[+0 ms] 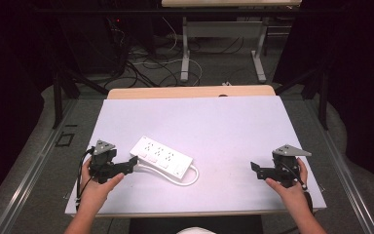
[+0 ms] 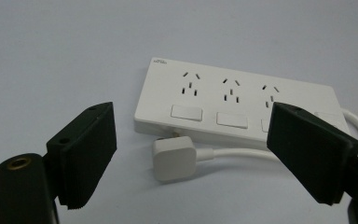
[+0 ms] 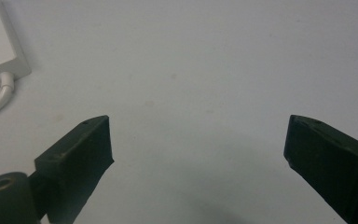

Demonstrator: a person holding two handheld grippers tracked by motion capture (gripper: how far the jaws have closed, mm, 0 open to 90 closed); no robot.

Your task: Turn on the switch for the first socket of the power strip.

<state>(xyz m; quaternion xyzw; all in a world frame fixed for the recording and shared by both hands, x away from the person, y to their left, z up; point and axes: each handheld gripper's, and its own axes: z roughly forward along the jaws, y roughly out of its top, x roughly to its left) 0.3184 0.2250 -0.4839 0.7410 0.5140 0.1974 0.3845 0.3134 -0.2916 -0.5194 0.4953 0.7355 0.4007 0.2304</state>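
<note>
Forearms come in at the bottom edge of the high view, cut off by the frame, one hand on each tool. Left tool (image 1: 132, 162) sits at the near-left of the desk (image 1: 233, 126), jaws apart, nothing between the pads; tip just beside the left end of the power strip (image 1: 161, 155). From the high view I can't tell if it touches.

Left gripper view: white plug (image 2: 174, 159) lies on the desk between the open jaws but farther out, apart from both pads, just in front of the strip's long side. Its cord (image 2: 235, 152) runs right and goes behind the right-hand jaw, which also hides the strip's third switch and part of its far end. Three socket sets and two full switches readable; small print at the strip's corner too small to read.

Right tool (image 1: 255, 169) is at the near-right, well apart from the strip, jaws wide apart over bare desk. Right gripper view: a corner of the strip and a loop of cord clipped at the left edge.

Power strip lies angled, left of desk centre, cord looped at its right end.

Surface: pale matte sheet over a wooden top, wood strip showing along the far edge, faint marks. Room: dark, grey floor, tangle of cables and the legs of another desk beyond; sides black, detail lost.
</note>
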